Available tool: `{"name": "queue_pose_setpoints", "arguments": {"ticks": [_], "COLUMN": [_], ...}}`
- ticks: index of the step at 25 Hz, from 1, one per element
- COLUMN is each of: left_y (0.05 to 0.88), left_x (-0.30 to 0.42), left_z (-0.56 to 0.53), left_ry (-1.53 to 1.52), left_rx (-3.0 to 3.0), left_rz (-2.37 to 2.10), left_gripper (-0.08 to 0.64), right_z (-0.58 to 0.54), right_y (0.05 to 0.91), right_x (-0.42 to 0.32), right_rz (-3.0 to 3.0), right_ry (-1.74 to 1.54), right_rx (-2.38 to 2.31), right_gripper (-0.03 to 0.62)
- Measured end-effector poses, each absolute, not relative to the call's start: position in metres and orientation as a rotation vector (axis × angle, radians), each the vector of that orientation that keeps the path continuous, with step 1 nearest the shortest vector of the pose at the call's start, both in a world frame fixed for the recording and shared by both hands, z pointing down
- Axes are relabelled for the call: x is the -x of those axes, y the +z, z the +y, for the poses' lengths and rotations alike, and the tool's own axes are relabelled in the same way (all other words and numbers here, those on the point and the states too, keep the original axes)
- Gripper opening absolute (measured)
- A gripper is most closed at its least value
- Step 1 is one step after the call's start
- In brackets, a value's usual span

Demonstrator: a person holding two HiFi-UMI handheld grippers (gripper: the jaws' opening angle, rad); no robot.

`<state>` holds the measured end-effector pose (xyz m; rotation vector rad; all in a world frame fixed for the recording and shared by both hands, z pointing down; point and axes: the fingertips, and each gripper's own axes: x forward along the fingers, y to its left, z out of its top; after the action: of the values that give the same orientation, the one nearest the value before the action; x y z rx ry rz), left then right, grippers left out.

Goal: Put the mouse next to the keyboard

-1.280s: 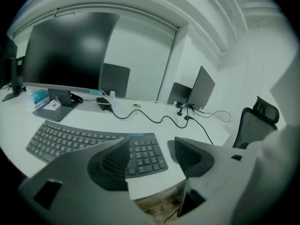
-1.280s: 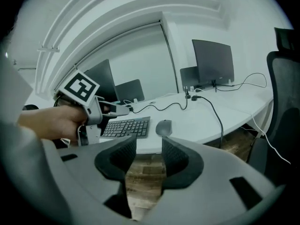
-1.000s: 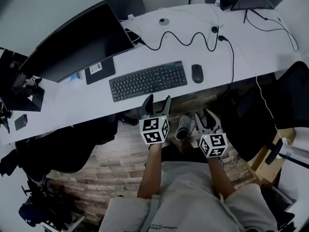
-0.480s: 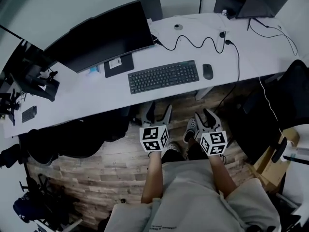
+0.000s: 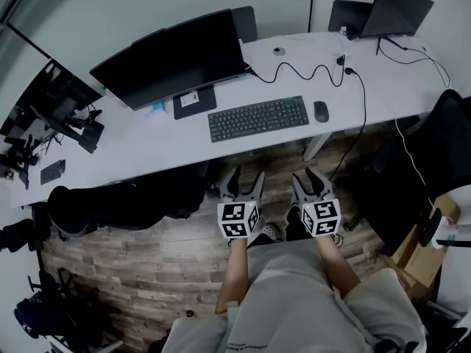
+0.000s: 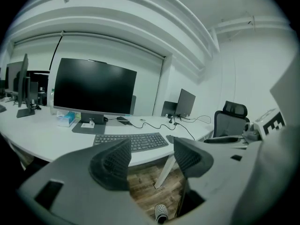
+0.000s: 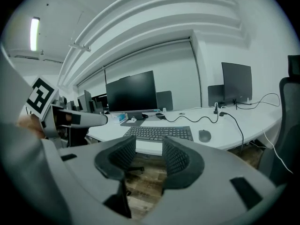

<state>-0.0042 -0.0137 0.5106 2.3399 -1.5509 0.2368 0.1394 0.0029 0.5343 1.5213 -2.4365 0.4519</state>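
Here the dark oval mouse [image 5: 321, 111] lies beside the keyboard [image 5: 257, 118]; left gripper [image 5: 244, 178], right gripper [image 5: 307, 177] jaws apart.

Left tool [image 6: 151, 159] jaws apart, empty; keyboard [image 6: 130, 141], monitor [image 6: 93, 86] on desk [image 6: 37, 135] beyond.

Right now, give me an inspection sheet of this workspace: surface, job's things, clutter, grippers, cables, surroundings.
Surface: long white desk, with bare patches left of the keyboard.
Job's things: mouse lies on the desk just right of the keyboard, not touching it.
Clutter: large dark monitor behind the keyboard; laptop at the far right end.
Grippers: left gripper and right gripper both open and empty, held over the floor short of the desk.
Cables: black cable snakes across the desk and drops off its front edge past the mouse.
Surroundings: wood-plank floor; dark office chair at right.
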Motion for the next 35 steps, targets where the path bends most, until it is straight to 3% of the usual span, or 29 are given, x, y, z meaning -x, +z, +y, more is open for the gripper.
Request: {"name": "queue_pose_setpoints", "arguments": {"ticks": [7,11,21,35], "left_y": [0.507,0.511,0.515,0.512], "left_x": [0.011,0.016,0.013,-0.004], "left_z": [0.0,0.006,0.013,0.012], "left_ry": [0.203,0.202,0.226,0.218], "left_rx": [-2.35,-2.339,-2.341,-2.413], "left_rz": [-1.575,-1.607,-1.637,-1.561], "left_gripper": [0.249,0.185,0.027,0.023], "right_z": [0.016,0.023,0.032,0.03], "right_y": [0.536,0.538,0.533,0.53], "right_x": [-0.125,-0.123,-0.132,-0.141], "right_rz": [-2.44,-2.439,-2.456,-2.46], "right_ry": [0.422,0.405,0.397,0.404], "right_rx": [-1.46,-1.454,-1.485,-1.515], "right_gripper": [0.169,0.148,0.024,0.004]}}
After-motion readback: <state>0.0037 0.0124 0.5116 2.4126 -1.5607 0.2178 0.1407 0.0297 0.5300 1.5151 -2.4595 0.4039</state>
